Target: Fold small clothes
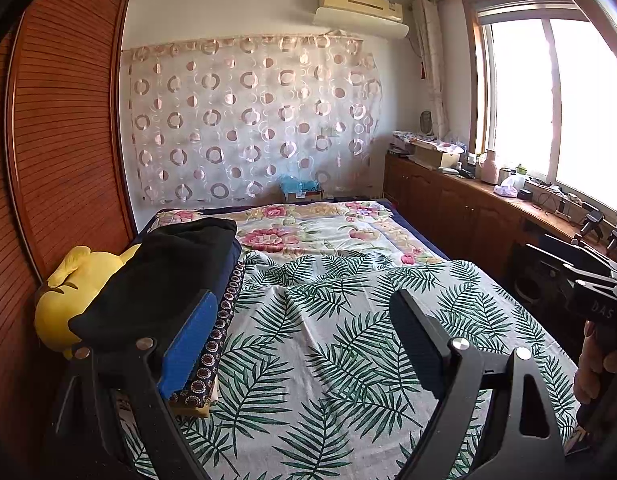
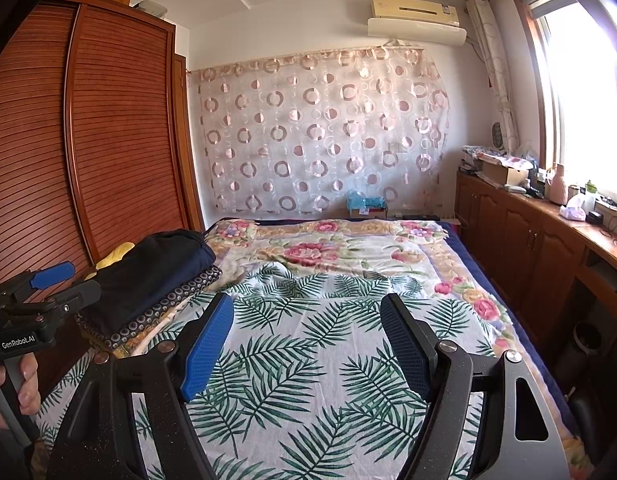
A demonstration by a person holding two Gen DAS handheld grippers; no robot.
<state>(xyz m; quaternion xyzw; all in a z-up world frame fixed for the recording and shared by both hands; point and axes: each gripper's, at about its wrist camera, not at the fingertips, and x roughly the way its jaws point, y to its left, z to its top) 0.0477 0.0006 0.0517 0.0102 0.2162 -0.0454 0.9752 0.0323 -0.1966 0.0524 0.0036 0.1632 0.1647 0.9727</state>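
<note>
A stack of folded clothes lies at the bed's left edge, a black garment [image 1: 164,268] [image 2: 148,268] on top and a dark patterned one [image 1: 224,320] [image 2: 164,308] beneath it. My left gripper [image 1: 304,304] hangs open over the palm-leaf sheet [image 1: 328,340], its blue pad close beside the stack, nothing between its fingers. My right gripper [image 2: 306,308] is open too, above the same leaf sheet [image 2: 308,360], holding nothing. The left gripper [image 2: 58,280] also shows at the left edge of the right wrist view, in a hand.
A yellow plush toy [image 1: 64,292] sits behind the stack against the brown wardrobe [image 1: 64,140]. A floral blanket [image 1: 308,232] covers the far half of the bed. Wooden cabinets [image 1: 448,200] with clutter run under the window on the right.
</note>
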